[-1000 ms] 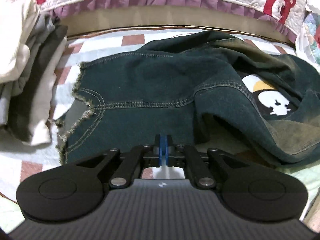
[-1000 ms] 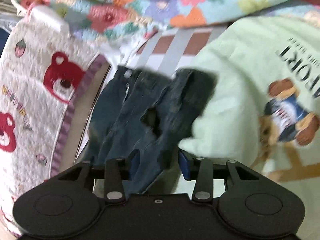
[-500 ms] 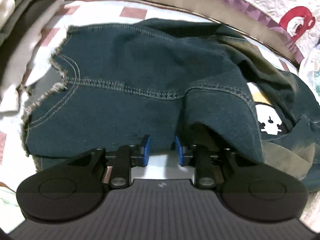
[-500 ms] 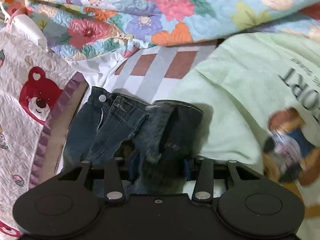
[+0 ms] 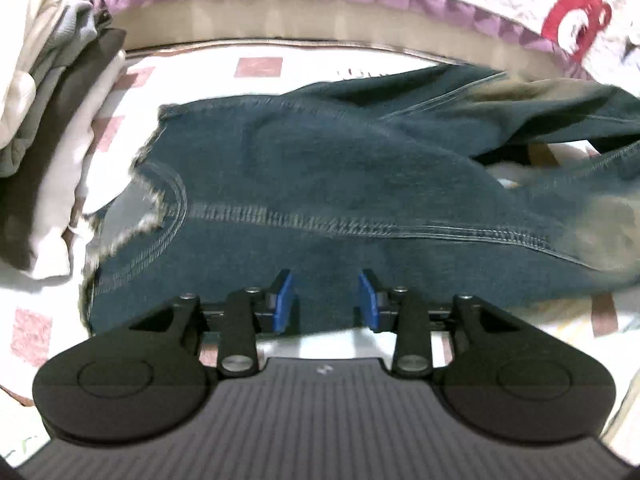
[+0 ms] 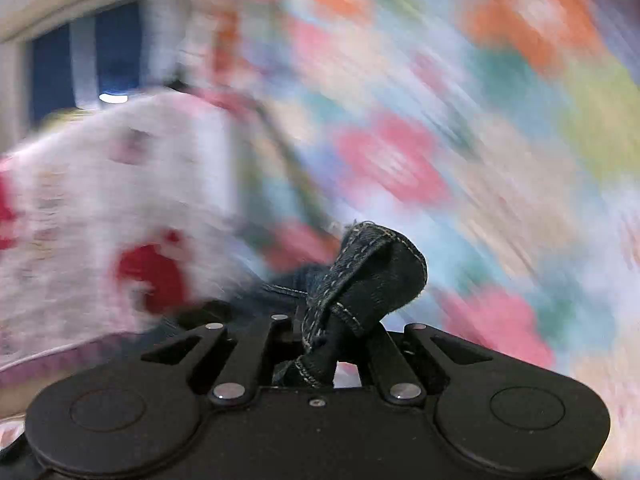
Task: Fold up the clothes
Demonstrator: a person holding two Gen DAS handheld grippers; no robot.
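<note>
Left wrist view, folded stack of clothes (image 5: 52,152) far left, dark jeans (image 5: 320,184) spread on the checked bed sheet (image 5: 256,66), left gripper (image 5: 326,300) fingers just parted, pads clear of denim, right gripper (image 6: 324,340) fingers snapped closed, pinching a bunched jeans fold, surroundings blurred.

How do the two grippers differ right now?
The left gripper is open, its jaws just widened, blue pads clear of the jeans lying between them; the right gripper has just clamped shut on a bunched denim fold. The left view is fairly sharp, the right heavily blurred. Both work the same jeans.
</note>
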